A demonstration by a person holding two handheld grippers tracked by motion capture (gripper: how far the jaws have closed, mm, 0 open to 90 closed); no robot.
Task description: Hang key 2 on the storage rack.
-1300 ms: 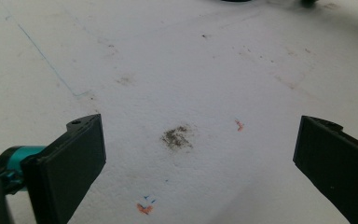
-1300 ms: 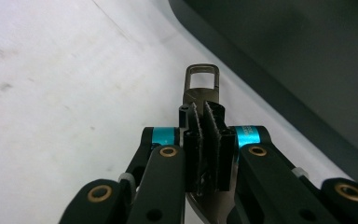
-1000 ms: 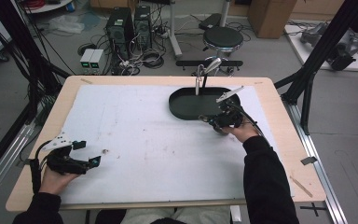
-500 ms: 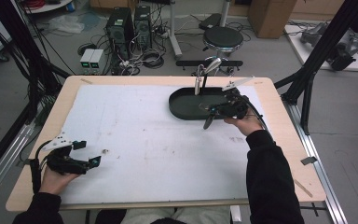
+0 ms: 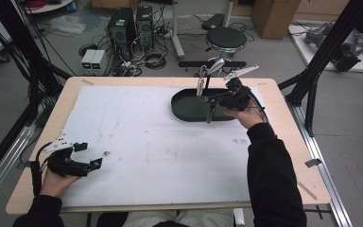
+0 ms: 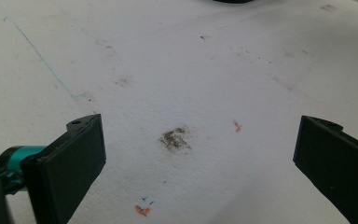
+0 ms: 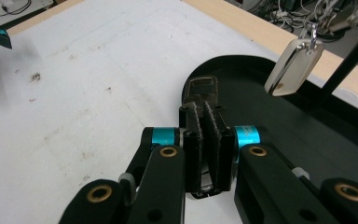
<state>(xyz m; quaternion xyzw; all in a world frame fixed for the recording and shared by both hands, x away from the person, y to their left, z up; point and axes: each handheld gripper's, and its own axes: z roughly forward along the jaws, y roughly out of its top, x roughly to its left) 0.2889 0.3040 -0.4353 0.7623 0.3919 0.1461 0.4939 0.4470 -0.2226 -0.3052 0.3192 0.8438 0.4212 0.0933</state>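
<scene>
At the near left corner of the tabletop (image 5: 137, 208), the left hand-held gripper (image 5: 89, 154) rests low over the white sheet (image 5: 160, 156) that covers most of the surface. Its jaws stand wide apart with nothing between them; in the left gripper view they frame bare paper marked by a grey smudge (image 6: 175, 138) and small orange and blue specks.

Farther off, toward the far right part of the tabletop, the right hand-held gripper (image 5: 210, 105) is held above the near rim of a black oval tray (image 5: 182, 109). The person's dark sleeve (image 5: 272, 175) runs up to it from the near right edge. Its jaws are pressed together on a thin, flat dark piece (image 7: 204, 91), seen in the right gripper view as a slim strip clamped between the two pads, with its top end sticking out beyond them. What the piece is cannot be told from the pictures. In the high view a narrow dark strip hangs below the gripper over the tray's near edge.

Beyond it, a thin black post (image 5: 207, 81) stands upright in the tray, close to the far edge of the tabletop. A shiny metal tag (image 7: 293, 67) dangles from its top, tilted, clear of the gripper and above the tray's floor.
</scene>
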